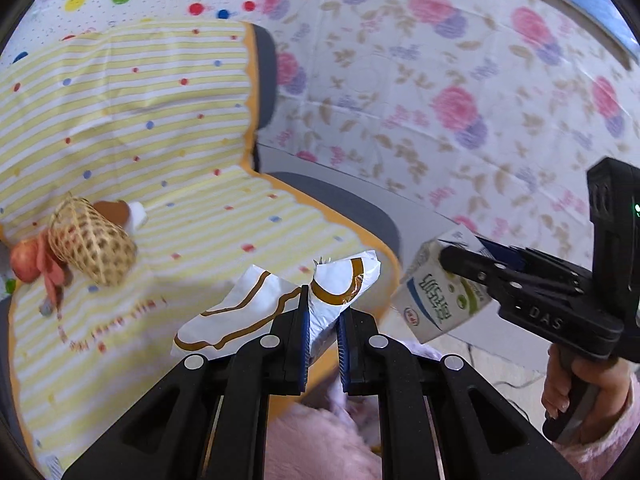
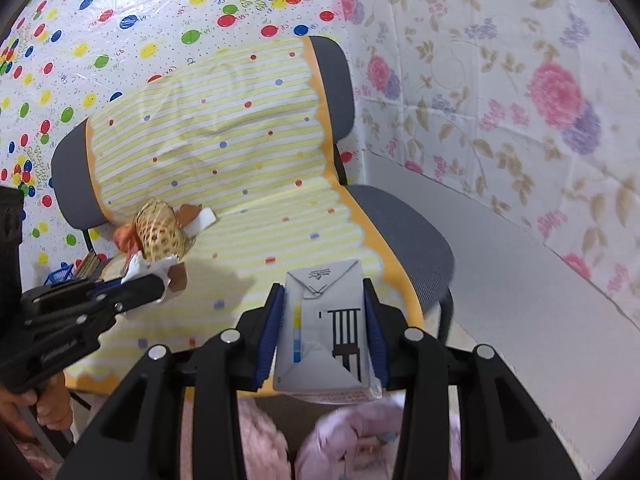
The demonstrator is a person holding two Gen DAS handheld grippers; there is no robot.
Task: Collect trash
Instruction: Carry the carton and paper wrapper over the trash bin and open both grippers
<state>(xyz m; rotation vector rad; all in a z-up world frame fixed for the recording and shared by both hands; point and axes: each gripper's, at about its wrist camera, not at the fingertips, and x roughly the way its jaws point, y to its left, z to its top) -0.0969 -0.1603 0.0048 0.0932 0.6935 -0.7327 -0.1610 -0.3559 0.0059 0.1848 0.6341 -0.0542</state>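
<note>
My left gripper (image 1: 323, 312) is shut on a white crumpled wrapper (image 1: 280, 304) with brown lines, held above the front of the chair seat. My right gripper (image 2: 324, 320) is shut on a white milk carton (image 2: 322, 328), also seen from the side in the left wrist view (image 1: 440, 292) at right. The left gripper shows in the right wrist view (image 2: 148, 284) at lower left with a bit of the wrapper (image 2: 138, 270). Both grippers hover over the front edge of the chair.
A grey chair (image 2: 404, 228) carries a yellow striped cloth (image 2: 240, 160). A woven basket (image 2: 160, 236) lies tipped at the seat's back left with an apple (image 1: 24, 260) and brown scraps beside it. Floral sheeting (image 2: 520, 100) covers the wall at right. Pink fluffy fabric (image 2: 360, 440) is below.
</note>
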